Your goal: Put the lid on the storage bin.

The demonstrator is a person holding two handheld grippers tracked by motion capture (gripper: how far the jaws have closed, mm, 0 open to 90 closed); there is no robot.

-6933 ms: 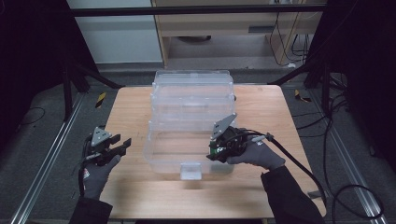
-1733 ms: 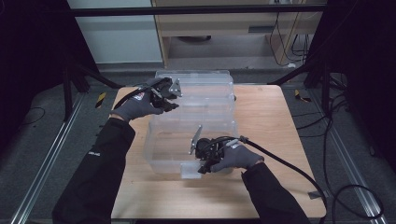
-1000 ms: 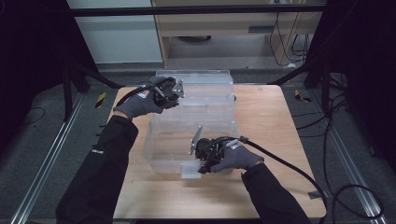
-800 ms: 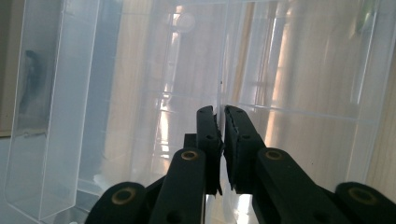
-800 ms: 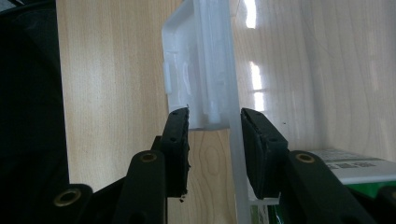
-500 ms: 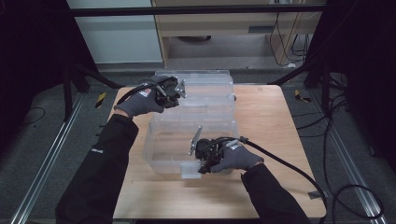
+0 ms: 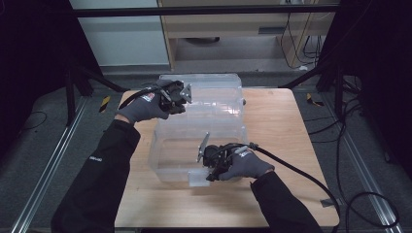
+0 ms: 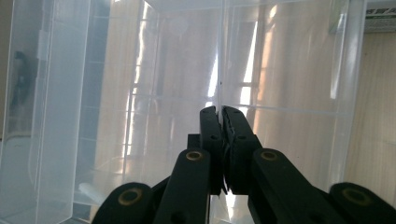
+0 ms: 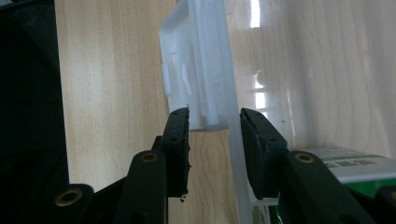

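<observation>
High view shows the clear bin (image 7: 194,141) mid-frame on the table (image 7: 282,126). Left gripper (image 7: 180,95), upper left, has just closed onto the bin's thin wall. Right gripper (image 7: 208,167), lower centre, clamps the front latch (image 9: 196,70).

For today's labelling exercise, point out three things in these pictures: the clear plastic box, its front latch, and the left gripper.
clear plastic box (image 7: 214,119), high view, on its top panel.
front latch (image 9: 187,70), right gripper view, on the latch's white flap.
left gripper (image 8: 219,116), left gripper view, where its closed jaw tips pinch the box's thin wall.
</observation>
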